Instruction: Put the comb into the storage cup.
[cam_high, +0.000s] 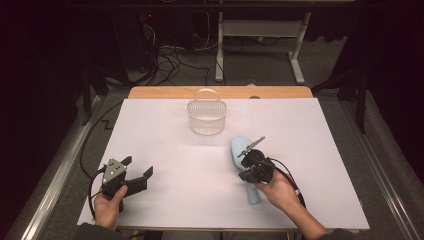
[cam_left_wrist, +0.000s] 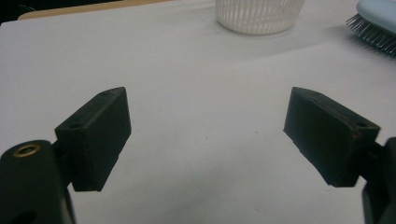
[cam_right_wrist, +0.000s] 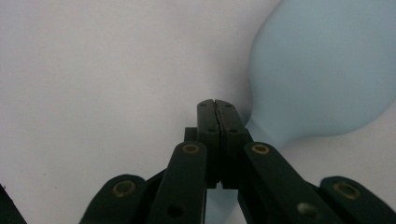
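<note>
Overhead, white table (cam_high: 165, 150) amid dark cabled room; left gripper (cam_high: 136, 169) fingers apart, right gripper (cam_high: 251, 148) fingers closed, empty, above hairbrush (cam_high: 240, 148).

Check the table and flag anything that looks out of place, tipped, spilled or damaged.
Nothing stands out. The white basket stands upright and looks empty near the table's far edge. The light blue hairbrush lies flat, bristles down, under the right gripper, whose jaws are shut. The left gripper waits open.
</note>
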